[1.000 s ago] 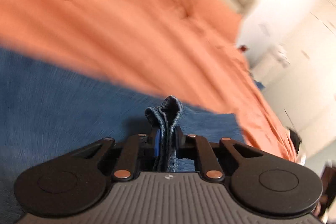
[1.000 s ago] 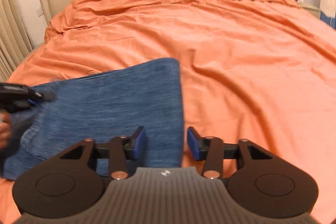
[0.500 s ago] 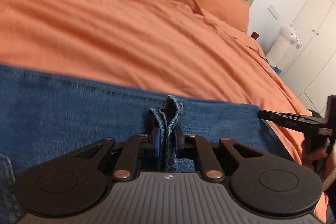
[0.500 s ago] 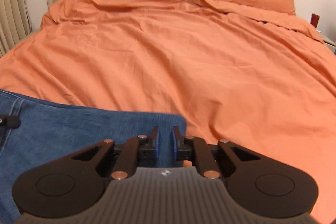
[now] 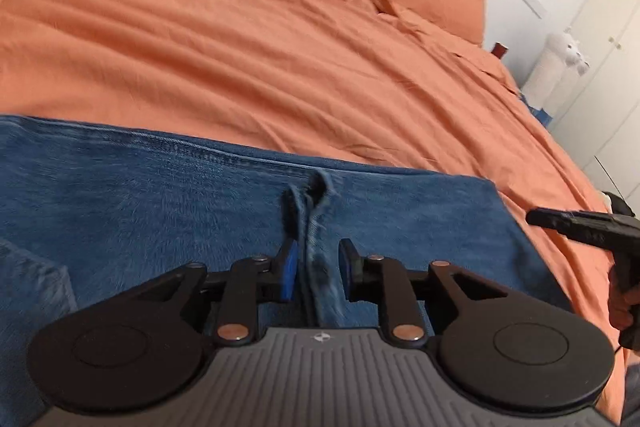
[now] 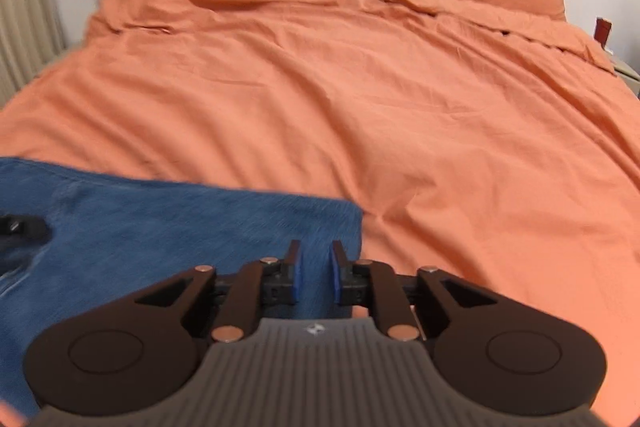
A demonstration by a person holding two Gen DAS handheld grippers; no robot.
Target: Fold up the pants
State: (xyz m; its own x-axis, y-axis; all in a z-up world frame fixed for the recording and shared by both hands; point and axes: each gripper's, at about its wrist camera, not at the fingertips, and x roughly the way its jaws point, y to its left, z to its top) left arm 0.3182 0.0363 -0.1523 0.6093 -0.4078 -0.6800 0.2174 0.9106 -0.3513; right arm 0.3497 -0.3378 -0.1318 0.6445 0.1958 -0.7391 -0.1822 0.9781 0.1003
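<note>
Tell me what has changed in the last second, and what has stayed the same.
The left gripper has opened and let go of the jeans; the pinched ridge of denim now lies loose between its fingers. The right gripper had narrowed half a second ago and has now parted slightly, holding nothing. The jeans still lie flat on the orange bed.

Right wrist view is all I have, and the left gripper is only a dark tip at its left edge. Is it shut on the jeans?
Observer: No. The left gripper is open, its pads standing apart.
Operator: Anything between them?
Observer: Yes. A raised ridge of the jeans runs up between the fingers, unclamped.
Operator: Does the right gripper show in the left view?
Observer: Yes. The right gripper sits just beyond the jeans' right edge, over the orange duvet.
</note>
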